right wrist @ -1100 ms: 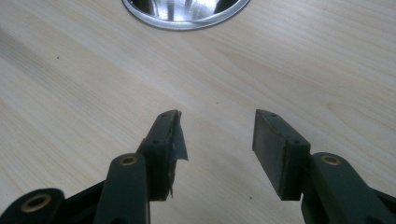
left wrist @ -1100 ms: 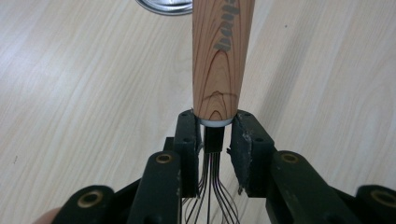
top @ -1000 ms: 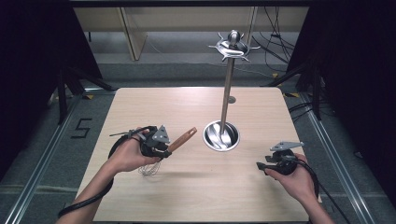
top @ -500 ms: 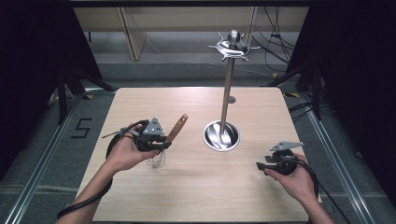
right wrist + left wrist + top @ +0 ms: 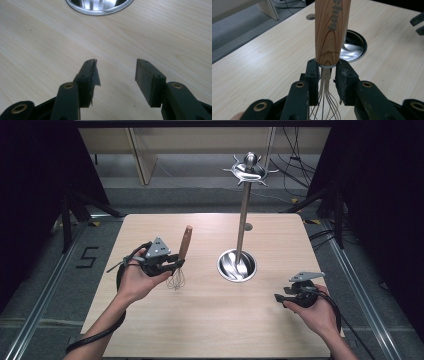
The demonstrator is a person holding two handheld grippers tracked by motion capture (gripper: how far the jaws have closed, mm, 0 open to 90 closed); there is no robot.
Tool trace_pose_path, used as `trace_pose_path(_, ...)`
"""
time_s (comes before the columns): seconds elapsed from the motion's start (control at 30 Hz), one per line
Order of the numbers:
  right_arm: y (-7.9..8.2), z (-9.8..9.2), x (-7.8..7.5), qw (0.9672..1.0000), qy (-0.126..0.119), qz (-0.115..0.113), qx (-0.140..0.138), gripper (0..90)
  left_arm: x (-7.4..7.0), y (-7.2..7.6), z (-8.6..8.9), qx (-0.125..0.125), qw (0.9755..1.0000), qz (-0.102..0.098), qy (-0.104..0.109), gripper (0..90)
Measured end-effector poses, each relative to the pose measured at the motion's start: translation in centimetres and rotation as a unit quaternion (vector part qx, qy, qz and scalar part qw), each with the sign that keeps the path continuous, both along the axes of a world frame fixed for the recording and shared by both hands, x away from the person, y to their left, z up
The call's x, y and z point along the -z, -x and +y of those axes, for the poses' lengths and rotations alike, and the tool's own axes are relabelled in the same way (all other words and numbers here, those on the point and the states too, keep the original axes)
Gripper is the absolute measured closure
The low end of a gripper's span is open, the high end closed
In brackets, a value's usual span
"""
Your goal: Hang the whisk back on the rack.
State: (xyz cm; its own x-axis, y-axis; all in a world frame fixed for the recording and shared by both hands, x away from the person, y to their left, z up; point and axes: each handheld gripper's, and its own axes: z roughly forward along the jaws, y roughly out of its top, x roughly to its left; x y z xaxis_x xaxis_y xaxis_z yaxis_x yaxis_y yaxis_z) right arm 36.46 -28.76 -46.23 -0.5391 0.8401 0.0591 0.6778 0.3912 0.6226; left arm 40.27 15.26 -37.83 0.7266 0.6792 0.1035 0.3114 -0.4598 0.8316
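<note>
A whisk (image 5: 185,242) with a wooden handle and wire loops stands nearly upright over the left part of the table, handle up and wires down. My left gripper (image 5: 177,263) is shut on it at the neck just below the handle. In the left gripper view the handle (image 5: 332,30) rises between the jaws of my left gripper (image 5: 325,75), and the wires hang below. My right gripper (image 5: 278,296) rests low at the front right, open and empty. The right gripper view has my right gripper (image 5: 116,72) over bare wood.
A metal utensil stand (image 5: 243,215) with a round shiny base (image 5: 237,265) and hooks at its top rises from the middle of the wooden table (image 5: 210,330). Its base (image 5: 353,46) lies beyond the whisk, and also just ahead of my right gripper, base (image 5: 100,5). Dark floor surrounds the table.
The whisk's handle has swung from leaning right toward the stand to nearly upright, as my left hand turned. My right gripper has stayed where it was.
</note>
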Motion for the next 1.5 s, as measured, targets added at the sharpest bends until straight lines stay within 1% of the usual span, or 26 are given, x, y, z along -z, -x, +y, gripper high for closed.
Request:
trace_pose_path(0.07, 0.0, 0.0, 0.0, 1.0000, 0.000, -0.002, 0.000, 51.6, 0.0, -0.1, -0.1, -0.002, 1.0000, -0.003, 0.008, 72.0)
trace_pose_path(0.1, 0.0, 0.0, -0.1, 0.9999, 0.008, 0.007, -0.001, 51.7, -0.1, -0.1, -0.1, -0.004, 0.9999, -0.001, 0.012, 72.0)
trace_pose_path(0.17, 0.0, 0.0, 0.0, 1.0000, 0.002, -0.001, -0.001, 51.7, -0.2, -0.1, -0.2, -0.009, 0.9998, -0.003, 0.015, 72.0)
trace_pose_path(0.2, 0.1, 0.0, -0.1, 1.0000, 0.000, 0.001, 0.000, 51.7, -0.2, -0.2, -0.3, -0.009, 0.9997, -0.004, 0.023, 72.0)
trace_pose_path(0.23, 0.1, 0.0, -0.1, 1.0000, 0.000, 0.001, 0.000, 51.7, -0.4, -0.2, -0.2, -0.010, 0.9998, -0.002, 0.018, 72.0)
trace_pose_path(0.27, 0.2, 0.1, -0.2, 0.9999, -0.006, 0.010, 0.010, 51.6, -0.4, -0.2, -0.4, -0.014, 0.9994, -0.002, 0.032, 72.0)
trace_pose_path(0.3, 0.2, 0.1, -0.2, 0.9999, -0.006, 0.010, 0.010, 51.6, -0.5, -0.3, -0.4, -0.014, 0.9995, -0.004, 0.028, 72.0)
trace_pose_path(0.33, 0.2, 0.1, -0.2, 0.9999, -0.006, 0.010, 0.010, 51.7, -0.5, -0.3, -0.5, -0.016, 0.9992, -0.003, 0.037, 72.0)
trace_pose_path(0.43, 0.2, 0.1, -0.2, 0.9999, -0.007, 0.011, 0.010, 51.7, -0.9, -0.4, -0.7, -0.016, 0.9993, -0.010, 0.033, 72.0)
trace_pose_path(0.47, 0.2, 0.1, -0.2, 0.9999, -0.007, 0.011, 0.010, 51.7, -0.9, -0.3, -0.9, -0.022, 0.9987, -0.011, 0.044, 72.0)
trace_pose_path(0.5, 0.2, 0.1, -0.2, 0.9999, -0.007, 0.010, 0.010, 51.7, -1.0, -0.4, -1.0, -0.017, 0.9986, -0.012, 0.049, 72.0)
trace_pose_path(0.63, 0.0, -0.2, -0.2, 1.0000, 0.002, -0.002, -0.003, 51.7, -1.3, -0.5, -1.4, -0.022, 0.9980, -0.015, 0.056, 72.0)
trace_pose_path(0.77, 0.0, -0.2, -0.3, 1.0000, 0.001, -0.001, -0.002, 51.6, -1.6, -0.6, -1.6, -0.026, 0.9977, -0.019, 0.060, 72.0)
trace_pose_path(0.8, 0.2, 0.0, -0.2, 0.9999, -0.010, 0.006, 0.010, 51.7, -1.6, -0.6, -1.6, -0.025, 0.9975, -0.019, 0.064, 72.0)
trace_pose_path(0.83, 0.0, -0.1, -0.1, 1.0000, -0.005, -0.007, 0.003, 51.7, -1.7, -0.6, -1.7, -0.024, 0.9973, -0.020, 0.066, 72.0)
trace_pose_path(0.87, 0.0, -0.1, -0.1, 1.0000, -0.005, -0.007, 0.003, 51.7, -1.8, -0.6, -1.8, -0.025, 0.9975, -0.018, 0.063, 72.0)
trace_pose_path(0.9, 0.2, 0.1, -0.2, 0.9998, -0.012, 0.008, 0.012, 51.7, -1.8, -0.6, -1.8, -0.024, 0.9975, -0.016, 0.064, 72.0)
trace_pose_path(0.93, 0.2, 0.0, -0.2, 0.9999, -0.011, 0.006, 0.011, 51.6, -2.0, -0.7, -1.8, -0.026, 0.9973, -0.017, 0.066, 72.0)
trace_pose_path(0.97, 0.0, -0.2, -0.2, 1.0000, 0.003, -0.003, -0.004, 51.6, -2.0, -0.7, -1.8, -0.026, 0.9973, -0.017, 0.066, 72.0)
trace_pose_path(1.03, 0.0, -0.2, -0.2, 1.0000, 0.002, 0.000, -0.001, 51.6, -2.1, -0.8, -1.9, -0.027, 0.9969, -0.020, 0.071, 72.0)
trace_pose_path(1.07, 0.2, 0.1, -0.2, 0.9998, -0.008, 0.011, 0.012, 51.7, -2.2, -0.8, -1.9, -0.028, 0.9968, -0.021, 0.072, 72.0)
trace_pose_path(1.1, 0.2, 0.1, -0.2, 0.9998, -0.008, 0.014, 0.013, 51.7, -2.3, -0.8, -2.0, -0.029, 0.9965, -0.022, 0.075, 72.0)
trace_pose_path(1.17, 0.0, -0.2, -0.2, 1.0000, 0.003, -0.003, -0.003, 51.6, -2.4, -0.8, -2.1, -0.029, 0.9964, -0.025, 0.076, 72.0)
trace_pose_path(1.43, 0.0, -0.2, -0.2, 1.0000, 0.003, -0.002, -0.001, 51.6, -3.1, -0.7, -2.3, -0.037, 0.9956, -0.032, 0.080, 72.0)
trace_pose_path(1.47, 0.2, 0.1, -0.2, 0.9998, -0.010, 0.009, 0.013, 51.6, -3.2, -0.8, -2.3, -0.037, 0.9953, -0.033, 0.083, 72.0)
trace_pose_path(1.5, 0.2, 0.1, -0.2, 0.9998, -0.010, 0.011, 0.014, 51.6, -3.2, -0.7, -2.4, -0.038, 0.9951, -0.033, 0.085, 72.0)
